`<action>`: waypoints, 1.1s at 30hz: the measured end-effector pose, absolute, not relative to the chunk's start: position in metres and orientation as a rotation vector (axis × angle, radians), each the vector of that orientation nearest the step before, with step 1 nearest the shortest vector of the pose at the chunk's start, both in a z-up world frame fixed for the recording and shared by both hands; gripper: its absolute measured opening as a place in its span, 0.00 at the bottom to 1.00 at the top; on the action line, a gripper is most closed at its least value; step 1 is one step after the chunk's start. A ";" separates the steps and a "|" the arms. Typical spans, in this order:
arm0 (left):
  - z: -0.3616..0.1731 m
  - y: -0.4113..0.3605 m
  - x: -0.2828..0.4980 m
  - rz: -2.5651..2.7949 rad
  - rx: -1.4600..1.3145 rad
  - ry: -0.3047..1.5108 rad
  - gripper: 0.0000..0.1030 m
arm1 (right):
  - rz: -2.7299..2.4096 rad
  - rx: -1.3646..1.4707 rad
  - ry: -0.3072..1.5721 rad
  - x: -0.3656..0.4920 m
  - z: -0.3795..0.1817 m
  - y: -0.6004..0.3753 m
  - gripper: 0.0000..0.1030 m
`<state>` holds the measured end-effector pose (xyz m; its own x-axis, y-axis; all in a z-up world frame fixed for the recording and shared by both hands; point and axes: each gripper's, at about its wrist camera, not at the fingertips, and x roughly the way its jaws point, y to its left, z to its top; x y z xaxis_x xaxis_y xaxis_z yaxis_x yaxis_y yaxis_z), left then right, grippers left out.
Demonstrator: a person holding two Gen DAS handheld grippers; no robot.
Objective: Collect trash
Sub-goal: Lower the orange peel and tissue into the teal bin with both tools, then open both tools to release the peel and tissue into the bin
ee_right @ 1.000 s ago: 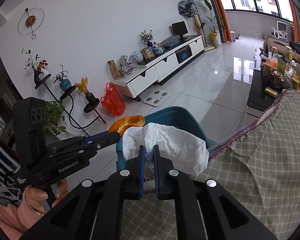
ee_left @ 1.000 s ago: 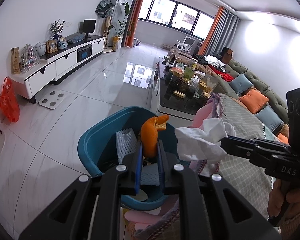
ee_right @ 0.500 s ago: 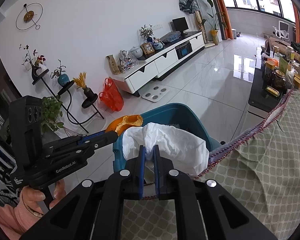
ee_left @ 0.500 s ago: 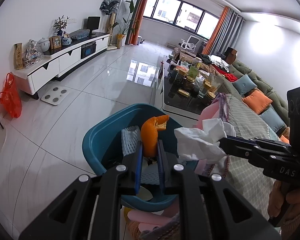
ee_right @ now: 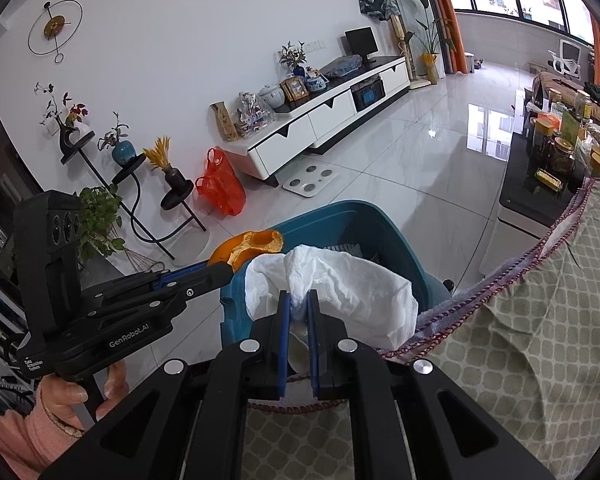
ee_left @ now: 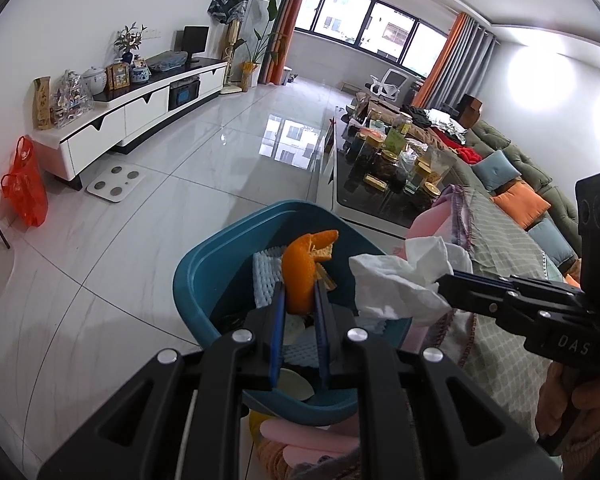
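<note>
Left gripper (ee_left: 300,300): you held its fingers pinched on the orange peel (ee_left: 304,272), and the peel stood up above the open mouth of the teal bin (ee_left: 196,280).
Bin contents: white foam netting (ee_left: 266,276) and some pale scraps already lay inside; what was deeper I could not tell.
Right gripper (ee_right: 296,312): you kept its fingers pressed on the crumpled white tissue (ee_right: 340,288). In the left wrist view the tissue hung at the bin's right rim, beside the checked cloth (ee_right: 540,340).
Step in hand: in my judgement, you were ready to drop both pieces of trash into the bin.
How to do it well: bring the tissue further left, fully over the opening, before you spread the fingers, because it is light and could land on the cloth or slide to the floor.
Peel: it was well placed, so a plain release should do.
Caution: the two grippers were near each other; release one, then the other.
</note>
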<state>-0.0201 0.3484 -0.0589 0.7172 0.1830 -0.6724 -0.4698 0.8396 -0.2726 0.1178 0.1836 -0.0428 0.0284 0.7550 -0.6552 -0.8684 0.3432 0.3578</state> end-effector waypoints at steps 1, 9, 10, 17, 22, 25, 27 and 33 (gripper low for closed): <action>-0.060 0.349 -0.020 0.376 -0.452 0.683 0.15 | 1.260 -0.158 0.896 0.118 -0.044 0.185 0.08; -0.064 0.350 -0.017 0.388 -0.452 0.696 0.15 | 1.257 -0.182 0.912 0.118 -0.049 0.197 0.08; -0.064 0.350 -0.016 0.388 -0.452 0.697 0.15 | 1.256 -0.183 0.912 0.118 -0.050 0.197 0.08; -0.066 0.353 -0.012 0.396 -0.455 0.706 0.15 | 1.250 -0.199 0.922 0.120 -0.053 0.205 0.08; -0.070 0.353 -0.010 0.399 -0.455 0.712 0.15 | 1.244 -0.215 0.935 0.119 -0.057 0.212 0.09; -0.073 0.355 -0.009 0.401 -0.458 0.718 0.15 | 1.244 -0.224 0.940 0.118 -0.058 0.218 0.09; -0.073 0.355 -0.008 0.403 -0.458 0.721 0.15 | 1.245 -0.232 0.937 0.116 -0.059 0.219 0.08; -0.076 0.355 -0.006 0.411 -0.462 0.732 0.15 | 1.242 -0.252 0.949 0.115 -0.061 0.228 0.09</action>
